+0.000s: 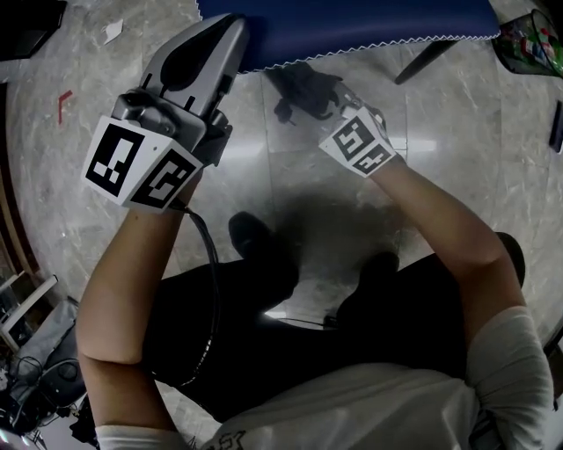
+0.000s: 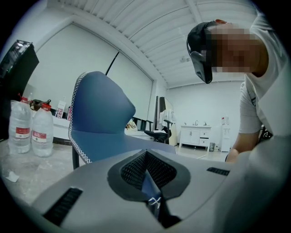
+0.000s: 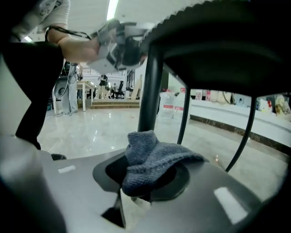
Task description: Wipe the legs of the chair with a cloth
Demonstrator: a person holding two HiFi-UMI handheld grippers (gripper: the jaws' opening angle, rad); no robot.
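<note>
the right gripper is pinching the grey cloth under the chair seat, just beside one leg (touching or not, i cannot tell). the left gripper is closed on the seat's stitched edge. i judge the wiping is only at its beginning, with every leg left to do.

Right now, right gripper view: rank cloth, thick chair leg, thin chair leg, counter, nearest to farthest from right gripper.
1. cloth, in right gripper
2. thick chair leg, just behind cloth
3. thin chair leg, farther right
4. counter, far right
</note>
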